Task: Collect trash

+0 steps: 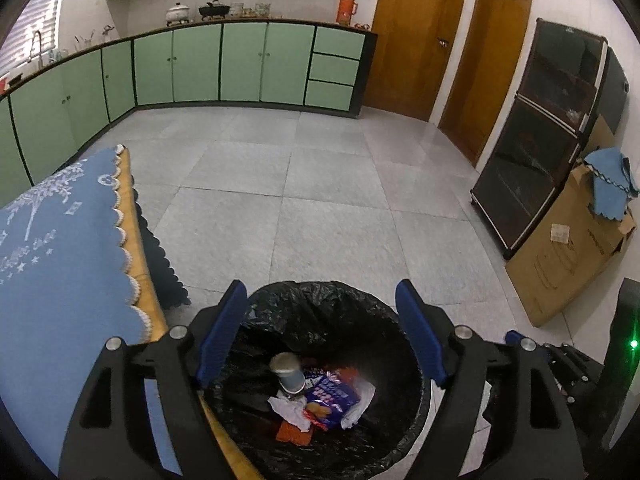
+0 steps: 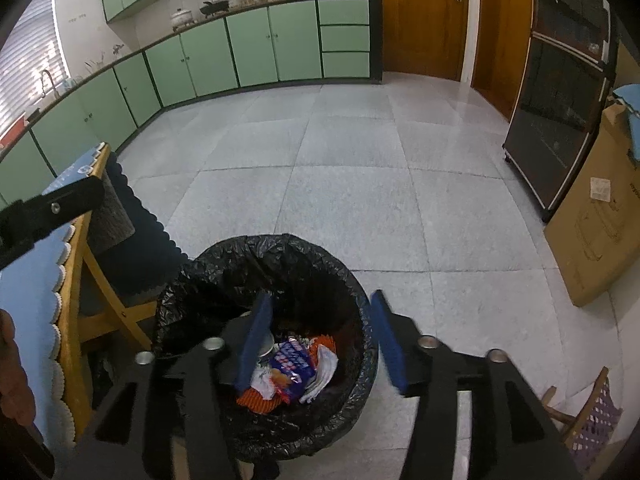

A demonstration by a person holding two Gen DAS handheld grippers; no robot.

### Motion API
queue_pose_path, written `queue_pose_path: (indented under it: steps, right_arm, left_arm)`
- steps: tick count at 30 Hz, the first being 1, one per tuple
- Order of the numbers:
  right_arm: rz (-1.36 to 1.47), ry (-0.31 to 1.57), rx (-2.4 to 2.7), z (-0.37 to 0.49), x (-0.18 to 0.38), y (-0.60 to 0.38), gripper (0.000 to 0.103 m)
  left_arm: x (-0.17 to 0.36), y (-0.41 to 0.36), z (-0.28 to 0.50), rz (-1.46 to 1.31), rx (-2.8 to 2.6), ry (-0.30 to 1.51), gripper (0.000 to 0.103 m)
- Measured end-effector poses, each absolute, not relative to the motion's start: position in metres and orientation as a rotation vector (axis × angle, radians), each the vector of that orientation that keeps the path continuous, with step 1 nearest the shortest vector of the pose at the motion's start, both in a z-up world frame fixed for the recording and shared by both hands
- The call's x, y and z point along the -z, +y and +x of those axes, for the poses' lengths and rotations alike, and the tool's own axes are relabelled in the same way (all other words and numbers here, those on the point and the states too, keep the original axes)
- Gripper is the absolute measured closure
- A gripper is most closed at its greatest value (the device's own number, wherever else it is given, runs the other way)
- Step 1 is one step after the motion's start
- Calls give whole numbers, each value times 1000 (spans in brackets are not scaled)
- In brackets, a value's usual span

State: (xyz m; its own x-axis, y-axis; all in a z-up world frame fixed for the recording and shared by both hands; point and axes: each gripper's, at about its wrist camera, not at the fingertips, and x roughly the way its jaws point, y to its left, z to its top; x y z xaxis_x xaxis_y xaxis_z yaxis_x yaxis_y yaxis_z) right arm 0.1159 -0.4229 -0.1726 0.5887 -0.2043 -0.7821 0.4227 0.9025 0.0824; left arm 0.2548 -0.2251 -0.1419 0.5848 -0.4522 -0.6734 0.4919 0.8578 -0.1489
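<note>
A round trash bin lined with a black bag (image 1: pixel 320 304) stands on the floor beside the table; it also shows in the right wrist view (image 2: pixel 224 264). Inside lie a grey paper cup (image 1: pixel 289 372), a blue-and-orange snack wrapper (image 1: pixel 332 398), crumpled white paper (image 1: pixel 290 410) and an orange wrapper. The same wrapper (image 2: pixel 290 362) shows in the right wrist view. My left gripper (image 1: pixel 322 312) is open and empty above the bin. My right gripper (image 2: pixel 320 312) is open and empty above the bin too. Part of the left gripper's black body (image 2: pixel 48 208) shows at the left.
A wooden table with a blue scalloped cloth (image 1: pixel 60 248) stands left of the bin. Green kitchen cabinets (image 1: pixel 224 64) line the far wall. A dark glass cabinet (image 1: pixel 540 132) and a cardboard box (image 1: pixel 568 248) stand at the right. A chair (image 2: pixel 588 412) stands at lower right.
</note>
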Motion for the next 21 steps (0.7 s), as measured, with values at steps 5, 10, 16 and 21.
queue_pose_path:
  steps: [5,10,16,21]
  right_arm:
    - [253,831,369,110,153,-417,32]
    - [246,794,353,103,130,-409,19]
    - [233,752,300,94,98,-390,6]
    - [229,714,232,81,71,-368,6]
  left_arm:
    - [126,-212,246,42,529,742,23]
    - [106,-185,235,12,494,725,20]
    - [79,-141,211,-15,408,706,17]
    - [59,-111,186,-37,345,690,14]
